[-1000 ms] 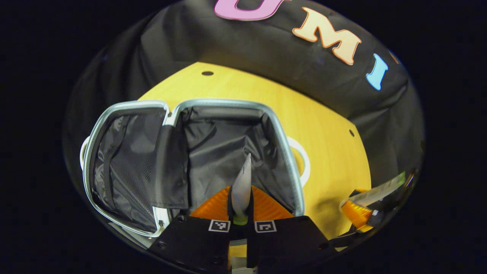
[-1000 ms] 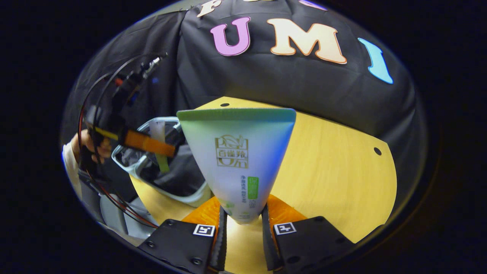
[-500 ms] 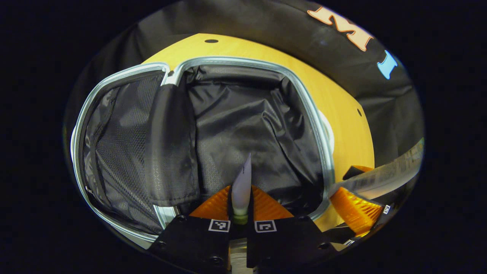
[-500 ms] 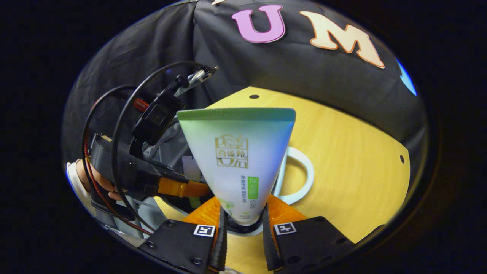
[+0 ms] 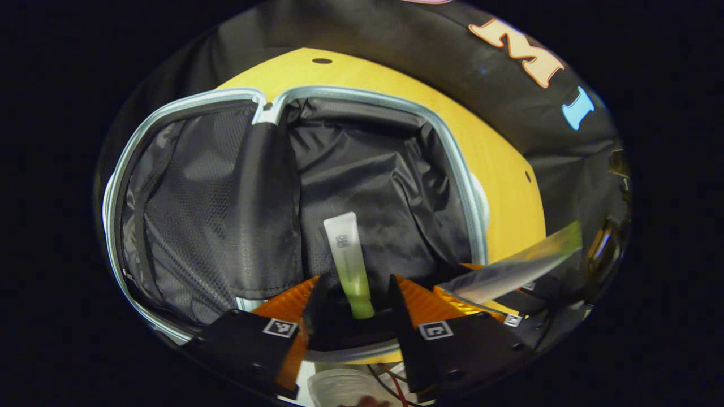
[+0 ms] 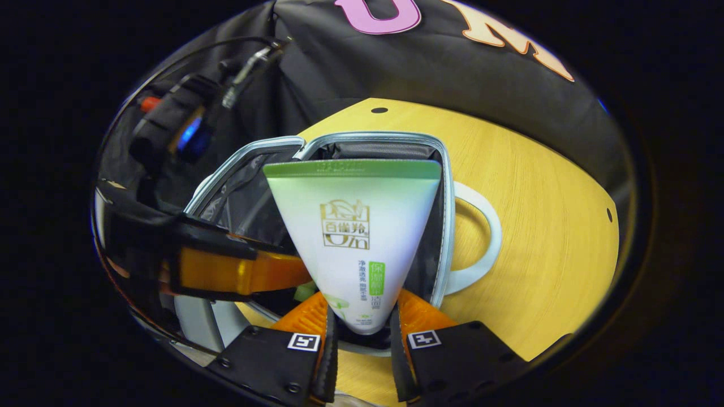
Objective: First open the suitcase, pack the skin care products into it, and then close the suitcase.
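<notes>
A round yellow wooden table (image 5: pixel 498 169) carries the suitcase (image 5: pixel 362 96), which lies wide open with its silver-edged rims facing up. In the left gripper view its two halves sit side by side: the left half is lined with dark mesh (image 5: pixel 186 198), the right half with creased black fabric (image 5: pixel 373 169), and a black flap (image 5: pixel 260 215) hangs over the hinge between them. A white handle (image 6: pixel 481 237) curves out from the suitcase's right edge onto the table, seen in the right gripper view. The large white and green tube (image 6: pixel 353 237) stands upright between the fingers of the right gripper (image 6: pixel 362 333), its flat green crimped end uppermost and its narrow end pinched by both jaws; it hangs over the near right part of the open suitcase. In the left gripper view this same tube shows edge-on and blurred at the right, near the suitcase rim. The left gripper (image 5: pixel 353 299) is low over the near edge of the right half with its jaws spread apart and pressing on nothing. The small slim tube (image 5: pixel 348 254), white at the far end and green toward the near cap, lies on the black lining between those spread fingers, apart from both.
</notes>
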A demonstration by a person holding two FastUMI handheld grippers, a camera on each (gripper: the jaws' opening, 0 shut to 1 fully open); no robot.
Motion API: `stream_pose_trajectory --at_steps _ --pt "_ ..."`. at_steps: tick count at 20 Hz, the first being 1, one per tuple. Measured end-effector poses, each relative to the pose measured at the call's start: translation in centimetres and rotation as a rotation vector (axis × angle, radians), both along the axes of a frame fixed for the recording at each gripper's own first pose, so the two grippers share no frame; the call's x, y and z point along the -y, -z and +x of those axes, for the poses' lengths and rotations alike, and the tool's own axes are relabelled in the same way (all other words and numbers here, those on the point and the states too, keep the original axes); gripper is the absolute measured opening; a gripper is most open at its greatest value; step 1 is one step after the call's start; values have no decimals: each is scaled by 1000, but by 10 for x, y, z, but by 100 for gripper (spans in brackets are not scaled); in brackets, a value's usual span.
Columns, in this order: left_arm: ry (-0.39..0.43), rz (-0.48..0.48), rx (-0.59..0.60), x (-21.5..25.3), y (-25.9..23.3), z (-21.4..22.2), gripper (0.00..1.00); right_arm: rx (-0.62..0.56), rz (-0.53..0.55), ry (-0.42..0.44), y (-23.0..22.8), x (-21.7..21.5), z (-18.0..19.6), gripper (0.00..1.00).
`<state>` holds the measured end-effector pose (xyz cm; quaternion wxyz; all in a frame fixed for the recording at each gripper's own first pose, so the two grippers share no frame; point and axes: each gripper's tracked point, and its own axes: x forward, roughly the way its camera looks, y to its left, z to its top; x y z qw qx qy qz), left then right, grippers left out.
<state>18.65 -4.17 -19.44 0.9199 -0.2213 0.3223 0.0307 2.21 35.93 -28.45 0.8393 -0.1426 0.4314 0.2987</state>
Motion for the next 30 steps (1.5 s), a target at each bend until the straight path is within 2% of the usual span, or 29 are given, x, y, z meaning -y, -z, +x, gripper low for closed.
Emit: stream_pose_trajectory --at_steps 1,2,4,7,8,10,11,12,13,14,16,17,18,19,24,30 --pt "-13 3 22 -4 -7 -2 75 -9 -6 5 2 0 0 39" --pt "-16 8 42 -7 -15 -6 80 -19 -13 10 3 1 -2 39" --pt "-14 21 70 -13 -30 -17 81 -25 -11 14 5 1 -2 40" --pt "-26 40 102 -26 -46 -32 81 -17 16 9 2 -6 -2 52" --pt "-36 39 110 -31 -51 -37 81 -2 21 5 3 -7 1 49" --pt "-52 36 135 -41 -61 -44 81 3 64 -2 -5 -14 -2 71" --pt "-60 34 147 -46 -64 -48 86 11 93 1 -12 -19 -2 83" --pt "-68 38 163 -54 -69 -51 81 32 119 4 -21 -19 1 90" --pt "-77 45 180 -64 -70 -52 86 62 145 12 -29 -20 5 99" --pt "-87 49 186 -72 -72 -57 81 106 182 20 -43 -20 10 99" --pt "-116 52 192 -93 -75 -68 81 187 257 43 -71 -21 19 94" --pt "-138 55 190 -107 -74 -73 86 221 287 66 -84 -17 24 98" --pt "-164 63 190 -124 -74 -79 81 255 309 94 -95 -9 31 98" --pt "-190 75 194 -142 -73 -84 81 289 319 128 -106 2 39 98" --pt "-305 98 193 -228 -67 -116 81 383 277 263 -125 65 67 98" --pt "-406 85 179 -302 -48 -142 81 500 237 395 -154 128 86 98"
